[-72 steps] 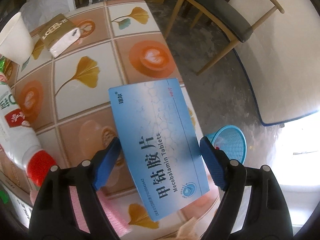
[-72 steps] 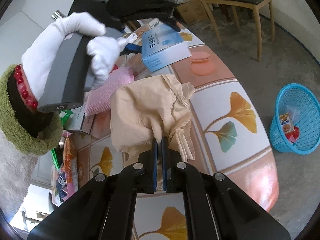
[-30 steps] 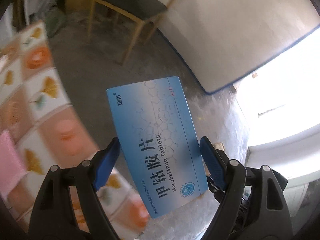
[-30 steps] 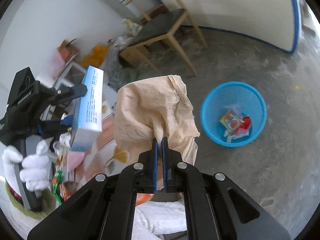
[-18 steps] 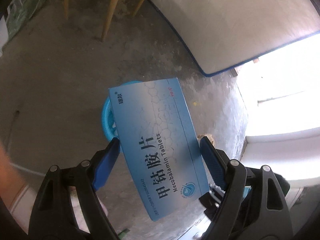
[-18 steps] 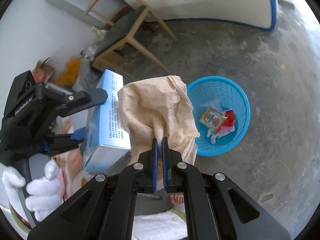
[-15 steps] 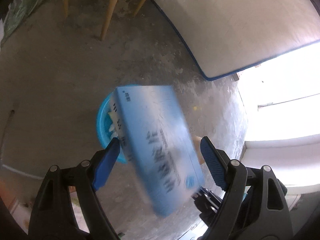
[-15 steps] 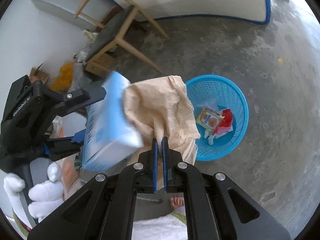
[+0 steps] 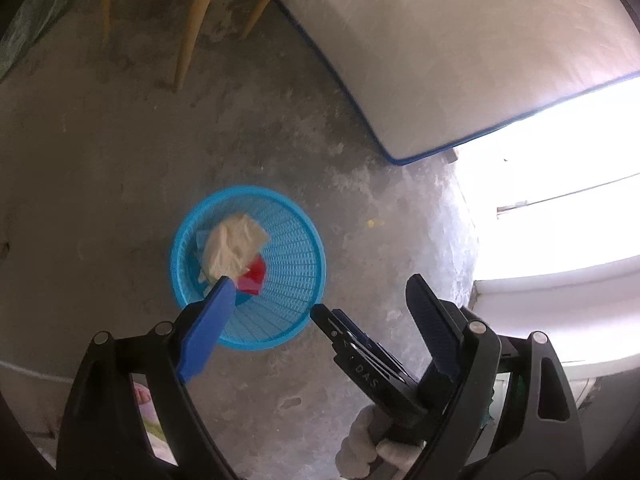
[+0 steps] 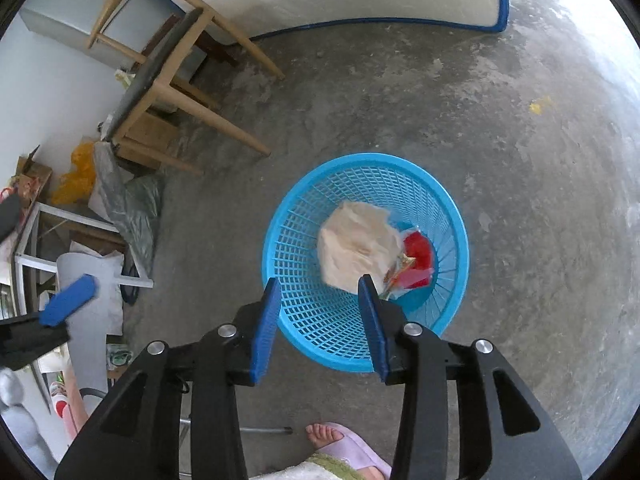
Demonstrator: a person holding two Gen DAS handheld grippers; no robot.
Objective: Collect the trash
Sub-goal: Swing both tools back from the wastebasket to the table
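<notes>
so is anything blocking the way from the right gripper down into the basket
Nothing visible does. The right gripper hangs open above the blue basket, whose mouth is uncovered. The crumpled paper already lies inside, on top of the red wrapper.

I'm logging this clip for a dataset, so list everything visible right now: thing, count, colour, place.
basket: one, blue plastic mesh, standing on the floor below both grippers
crumpled paper: one, beige, inside the basket
wrappers: a few, mostly red, in the basket beside the paper
chair: one, light wood with a dark seat, by the wall
mattress: one, white with blue edging, leaning up past the basket
bags and boxes: a pile, yellow, grey and brown, near the chair
floor: grey concrete
foot in slipper: one, lilac slipper, bottom edge
left gripper: black with blue pads, jaws open, empty
right gripper: same, jaws open, empty
</notes>
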